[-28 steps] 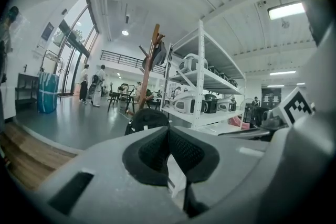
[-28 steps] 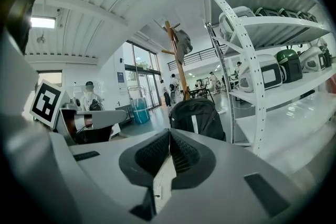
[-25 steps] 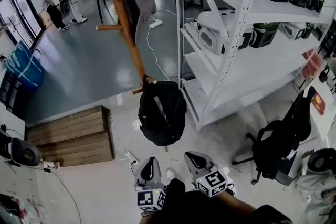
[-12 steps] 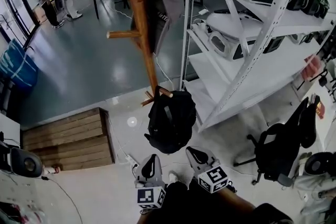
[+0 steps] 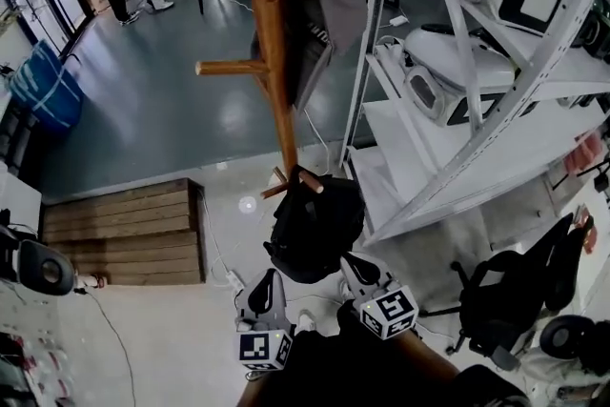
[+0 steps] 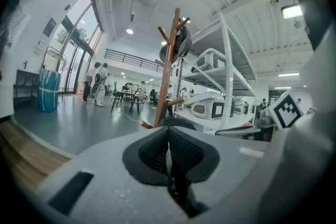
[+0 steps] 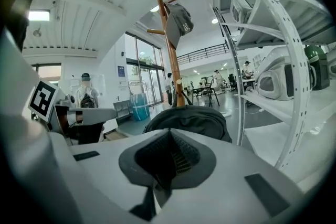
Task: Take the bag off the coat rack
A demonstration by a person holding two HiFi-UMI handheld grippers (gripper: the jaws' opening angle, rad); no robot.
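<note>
Hanging by its top from a low peg of the round wooden coat rack (image 5: 272, 52), the black bag (image 5: 315, 224) is soft, rounded fabric with its long axis vertical, left of the white metal shelf (image 5: 429, 143). Nearer, the left claw (image 5: 269, 275) and right claw (image 5: 351, 260) are clenched, holding nothing.

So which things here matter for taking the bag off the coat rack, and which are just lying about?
For the job:
black bag, hung on a low peg
wooden coat rack
left gripper and right gripper, both shut and empty

Just about:
white shelving
black office chair
wooden platform
grey garment higher on the rack
</note>
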